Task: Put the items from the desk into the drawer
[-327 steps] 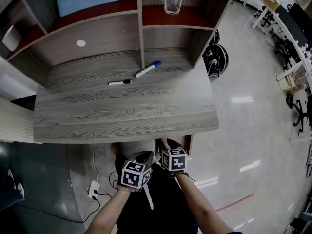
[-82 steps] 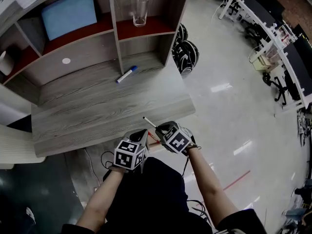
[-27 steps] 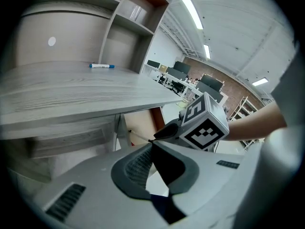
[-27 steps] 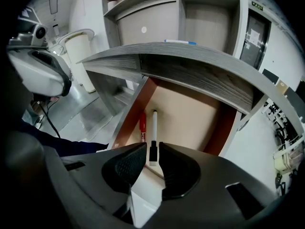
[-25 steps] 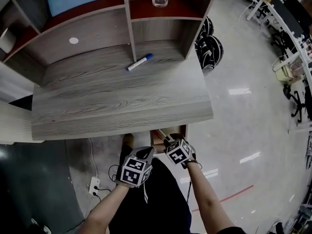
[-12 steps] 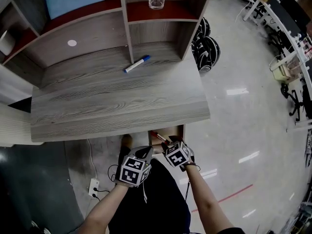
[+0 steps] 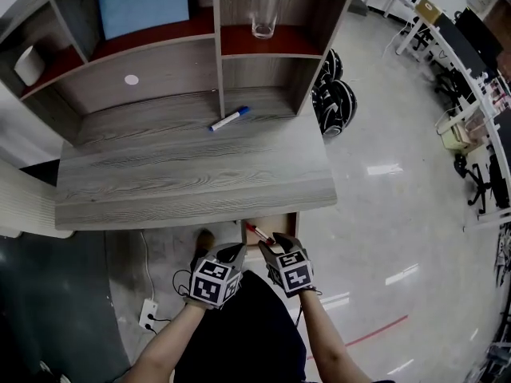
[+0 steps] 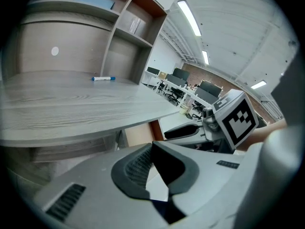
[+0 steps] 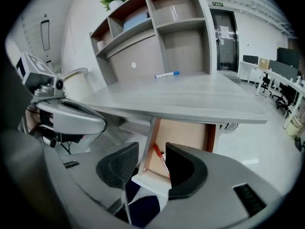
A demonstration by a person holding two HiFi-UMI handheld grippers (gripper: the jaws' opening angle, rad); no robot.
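Two items: red pen (image 9: 159, 157) lies in the open drawer (image 9: 183, 132); blue marker (image 7: 229, 119) sits on the desk (image 7: 192, 174). Right gripper (image 9: 152, 149) jaws have just been opening, wide, empty. Left gripper (image 8: 152, 147) pinched closed, empty.

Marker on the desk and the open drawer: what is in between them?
Only bare desk top. In the head view, nothing lies on the grey wood between the marker and the drawer under the desk's front edge.

Grey wood-grain desk (image 7: 192, 174), white marker (image 7: 229, 119) with blue cap at twelve o'clock, red pen (image 7: 260, 234) in tan drawer (image 7: 283, 225)
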